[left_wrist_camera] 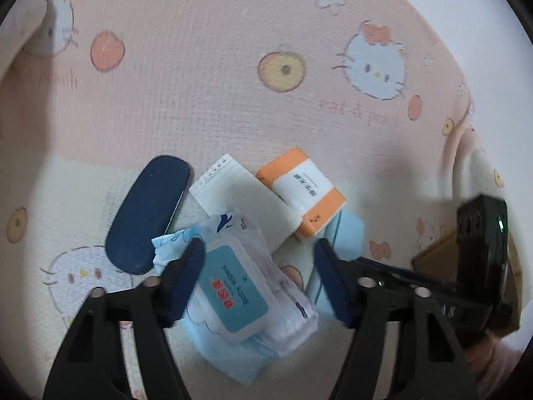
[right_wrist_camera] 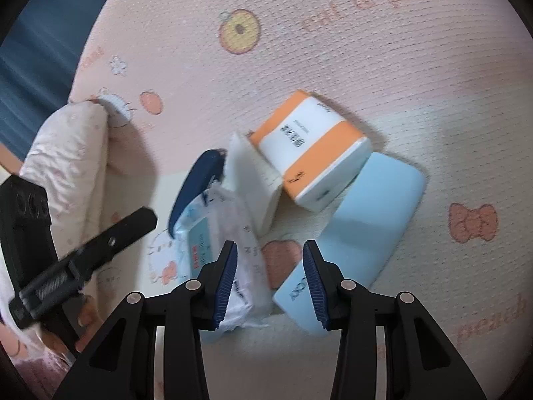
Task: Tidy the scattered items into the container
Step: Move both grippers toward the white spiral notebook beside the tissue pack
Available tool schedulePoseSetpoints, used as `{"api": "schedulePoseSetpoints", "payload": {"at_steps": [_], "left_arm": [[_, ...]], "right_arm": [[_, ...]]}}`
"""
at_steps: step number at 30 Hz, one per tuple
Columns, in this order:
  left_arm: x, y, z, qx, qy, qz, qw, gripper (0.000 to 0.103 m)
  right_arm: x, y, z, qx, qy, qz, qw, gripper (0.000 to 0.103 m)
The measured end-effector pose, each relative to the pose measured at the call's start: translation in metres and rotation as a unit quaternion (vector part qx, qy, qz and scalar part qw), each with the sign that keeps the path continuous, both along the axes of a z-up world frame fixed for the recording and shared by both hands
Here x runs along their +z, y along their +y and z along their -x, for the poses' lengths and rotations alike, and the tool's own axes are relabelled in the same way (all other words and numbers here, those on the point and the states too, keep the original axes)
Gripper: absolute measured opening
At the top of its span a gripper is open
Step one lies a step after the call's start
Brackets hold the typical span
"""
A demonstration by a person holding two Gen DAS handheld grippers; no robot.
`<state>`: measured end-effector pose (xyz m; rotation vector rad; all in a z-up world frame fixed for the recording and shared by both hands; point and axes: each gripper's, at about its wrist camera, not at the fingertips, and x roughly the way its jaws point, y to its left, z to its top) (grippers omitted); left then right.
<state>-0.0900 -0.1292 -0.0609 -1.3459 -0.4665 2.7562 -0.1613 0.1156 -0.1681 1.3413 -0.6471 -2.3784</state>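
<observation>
Lying in a loose heap on a pink cartoon-print bedsheet (left_wrist_camera: 206,76), the scattered items overlap one another: a pack of wet wipes (left_wrist_camera: 240,286) with a teal lid sits nearest the cameras, partly on top of a white notepad (left_wrist_camera: 233,196), with a dark blue glasses case (left_wrist_camera: 146,216) just beside it on the left. An orange-and-white tissue pack (left_wrist_camera: 303,190) rests against the notepad's far edge and overlaps a pale blue flat case (right_wrist_camera: 373,220). The left gripper (left_wrist_camera: 260,266) hangs over the wipes with its fingers spread wide, one to each side of the pack, the left pad close to the lid edge, the right pad clear of it; nothing is grasped. The right gripper (right_wrist_camera: 271,280) points down at the gap between the wipes and the blue case, its fingers partly apart and holding nothing. A brown cardboard box (left_wrist_camera: 436,253) shows at the right edge of the left view, mostly hidden behind the other gripper.
</observation>
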Motion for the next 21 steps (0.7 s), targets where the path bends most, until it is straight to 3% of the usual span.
{"api": "schedulePoseSetpoints", "payload": {"at_steps": [2,5,10,13,15,21], "left_arm": [[-0.007,-0.004,0.013,0.0,-0.011,-0.01,0.9999,0.056],[-0.016,-0.01,0.033,-0.007,-0.027,-0.032,0.9991,0.055],[-0.028,-0.017,0.071,-0.008,-0.046,-0.034,0.9983,0.056],[-0.039,-0.027,0.091,0.005,-0.076,-0.035,0.9965,0.057],[-0.047,-0.031,0.105,-0.011,-0.089,-0.051,0.9946,0.058],[-0.054,-0.041,0.125,-0.015,-0.075,-0.044,0.9961,0.059]], "right_arm": [[0.0,-0.001,0.003,-0.005,0.004,-0.014,1.0,0.028],[0.002,-0.008,0.01,-0.003,0.015,-0.039,0.999,0.02],[-0.007,-0.022,0.028,0.021,0.006,-0.034,0.999,0.019],[-0.021,-0.029,0.04,0.017,-0.013,-0.033,0.999,0.02],[-0.028,-0.03,0.042,-0.001,-0.021,-0.046,0.999,0.02],[-0.038,-0.036,0.048,-0.011,-0.026,-0.061,0.998,0.02]]}}
